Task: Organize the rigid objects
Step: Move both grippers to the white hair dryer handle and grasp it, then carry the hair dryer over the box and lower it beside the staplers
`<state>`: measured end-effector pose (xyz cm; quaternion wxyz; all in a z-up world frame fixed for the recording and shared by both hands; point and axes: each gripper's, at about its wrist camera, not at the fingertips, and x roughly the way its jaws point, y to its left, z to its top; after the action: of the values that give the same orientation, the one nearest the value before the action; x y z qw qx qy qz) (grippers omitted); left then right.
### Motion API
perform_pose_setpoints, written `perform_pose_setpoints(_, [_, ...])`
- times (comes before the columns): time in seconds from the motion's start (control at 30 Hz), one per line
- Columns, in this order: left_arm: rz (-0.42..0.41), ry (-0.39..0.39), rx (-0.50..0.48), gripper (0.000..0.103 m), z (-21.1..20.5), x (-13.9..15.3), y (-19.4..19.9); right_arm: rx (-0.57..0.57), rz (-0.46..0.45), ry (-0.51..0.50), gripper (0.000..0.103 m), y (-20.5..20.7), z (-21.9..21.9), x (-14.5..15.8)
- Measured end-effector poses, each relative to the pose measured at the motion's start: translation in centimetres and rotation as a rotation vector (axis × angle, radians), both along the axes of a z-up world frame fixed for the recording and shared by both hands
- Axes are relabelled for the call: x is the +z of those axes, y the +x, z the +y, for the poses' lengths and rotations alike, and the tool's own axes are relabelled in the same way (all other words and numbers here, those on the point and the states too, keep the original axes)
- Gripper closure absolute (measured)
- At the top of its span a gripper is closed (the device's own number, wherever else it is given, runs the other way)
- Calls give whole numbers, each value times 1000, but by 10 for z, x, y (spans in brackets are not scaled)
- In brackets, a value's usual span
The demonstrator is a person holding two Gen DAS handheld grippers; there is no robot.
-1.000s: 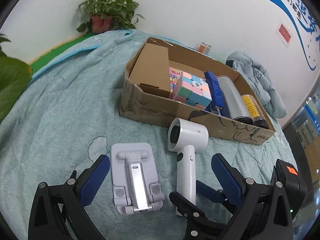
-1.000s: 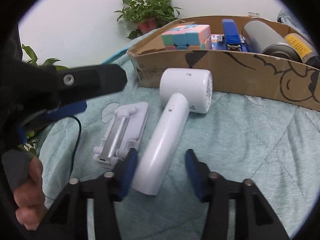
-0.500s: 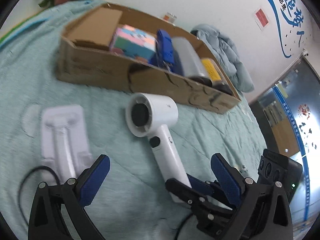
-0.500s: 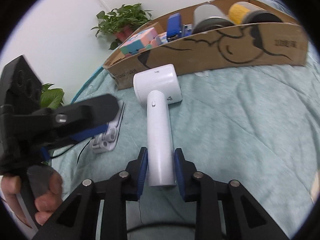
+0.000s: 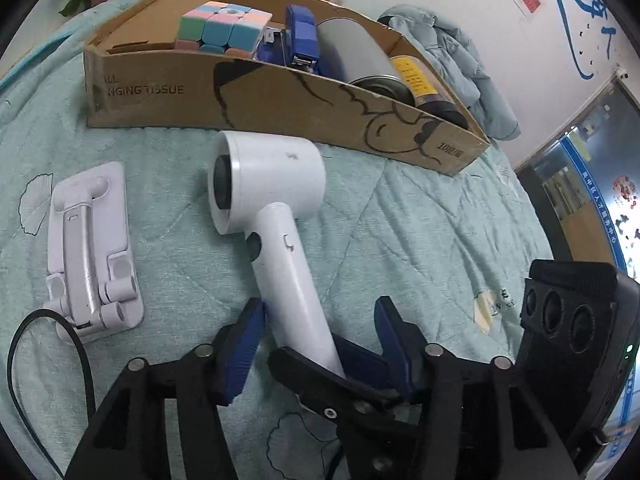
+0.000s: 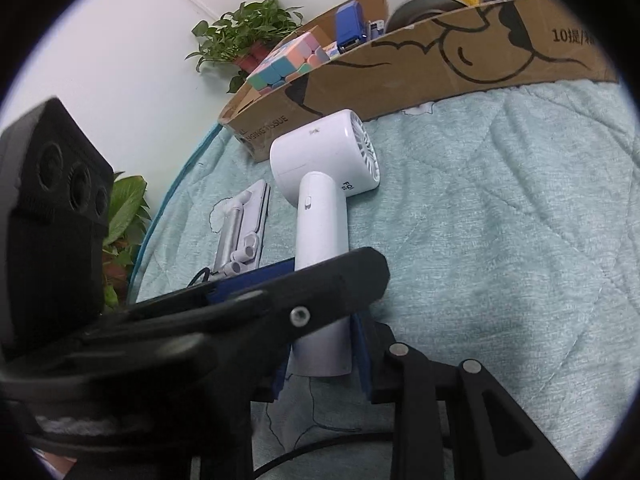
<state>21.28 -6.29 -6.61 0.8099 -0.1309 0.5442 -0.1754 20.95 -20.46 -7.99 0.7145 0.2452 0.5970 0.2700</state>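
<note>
Teal quilt (image 5: 420,240) is covering the whole surface. Long cardboard box (image 5: 280,100) is sitting at the far side on it, holding a pastel puzzle cube (image 5: 218,26), a blue stapler (image 5: 302,34), a grey cylinder (image 5: 352,50) and a yellow-labelled bottle (image 5: 412,76), side by side.

White hair dryer (image 5: 276,216) is lying on the quilt just in front of the box, head toward the box, handle pointing back at the cameras. White folding phone stand (image 5: 92,248) is lying flat beside it, apart from it, on the left in the left wrist view. Black cable (image 5: 24,332) is curling near the stand's near end.

Right gripper (image 6: 320,356) is clamping the butt of the dryer handle, blue pads pressing both sides. Left gripper (image 5: 320,340) is straddling the same handle a bit higher up; its jaws are closing, handle between them, one blue pad just at the handle, the other pad looking clear of it. Potted plant (image 6: 248,36) is standing behind the box.
</note>
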Motion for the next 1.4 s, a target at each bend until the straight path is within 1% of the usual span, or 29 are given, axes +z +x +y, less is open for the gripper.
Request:
perform_pose_setpoints(0.03, [8, -7, 13, 57, 2, -2, 1, 0, 0, 2, 76, 0, -1, 0])
perform_pose_setpoints(0.1, [21, -11, 32, 69, 5, -5, 2, 5, 4, 3, 75, -2, -5, -1])
perform_pose_setpoints(0.13, [22, -4, 34, 73, 6, -6, 3, 12, -3, -3, 76, -3, -7, 0])
perform_pose_setpoints(0.23, [19, -18, 46, 73, 9, -6, 4, 25, -13, -11, 75, -6, -14, 2])
perform_pose_setpoints(0.4, [-10, -39, 71, 74, 15, 4, 3, 20, -55, -22, 76, -1, -6, 12])
perform_pose_setpoints(0.5, [-48, -54, 73, 74, 18, 20, 5, 11, -111, -31, 76, 5, -3, 25])
perform_pose_setpoints(0.67, [-133, -65, 64, 76, 17, 54, 16, -9, -215, -47, 76, 18, -3, 48])
perform_pose_setpoints(0.9, [-229, -66, 36, 77, 17, 95, 57, -33, -323, -79, 76, 58, 5, 69])
perform_pose_setpoints(1.0, [-250, -71, 37, 77, 19, 107, 77, -45, -359, -89, 76, 78, 10, 72])
perform_pose_setpoints(1.13, [-273, -64, 26, 77, 23, 116, 105, -41, -373, -103, 76, 101, 14, 73])
perform_pose_setpoints(1.27, [-250, -73, 27, 77, 31, 114, 141, -16, -368, -122, 76, 121, 16, 66])
perform_pose_setpoints(1.4, [-187, -77, 29, 77, 38, 101, 178, -15, -325, -121, 76, 143, 23, 47])
